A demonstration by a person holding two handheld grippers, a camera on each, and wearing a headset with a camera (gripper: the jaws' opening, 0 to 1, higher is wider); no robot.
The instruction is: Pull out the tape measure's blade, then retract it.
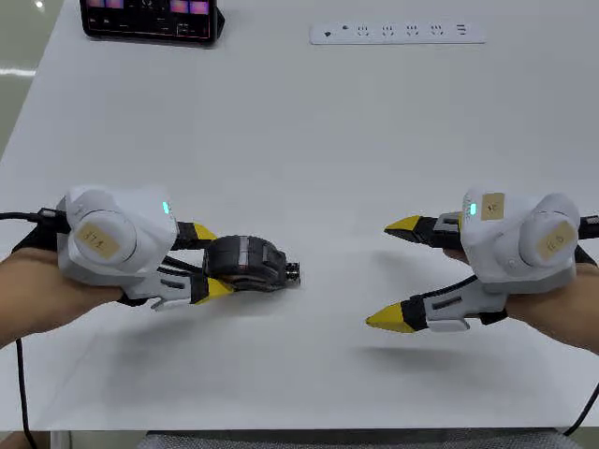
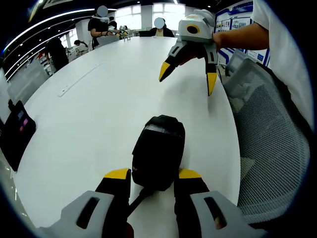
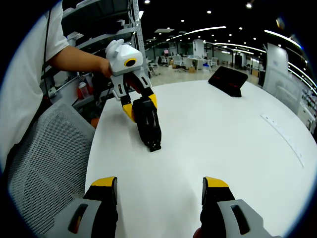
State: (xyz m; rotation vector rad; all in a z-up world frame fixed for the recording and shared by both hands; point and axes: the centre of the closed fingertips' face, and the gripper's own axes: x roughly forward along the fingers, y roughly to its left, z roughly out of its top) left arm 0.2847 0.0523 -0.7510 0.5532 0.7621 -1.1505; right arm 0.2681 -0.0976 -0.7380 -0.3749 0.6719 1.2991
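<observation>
Head view: the tape measure, a dark case, lies at the left of the white surface, near the person's edge. Its blade hook sits right at the mouth of the case and points toward the right side. The left tool grips the rear of the case, one yellow-tipped jaw on each side of it.

In the left gripper view the case stands between the jaws of the left tool, both yellow tips pressed to its flanks. Whether its underside rests on the surface cannot be told.

The right tool hangs well apart from the tape measure, at the right. Its jaws are spread wide with nothing between them, and they point at the hook end. In the right gripper view the jaws of the right tool are splayed over bare surface, with the tape measure and the left tool ahead.

At the far edge lie a white power strip and a dark device with a lit screen. A grey mesh chair stands beside the surface.
</observation>
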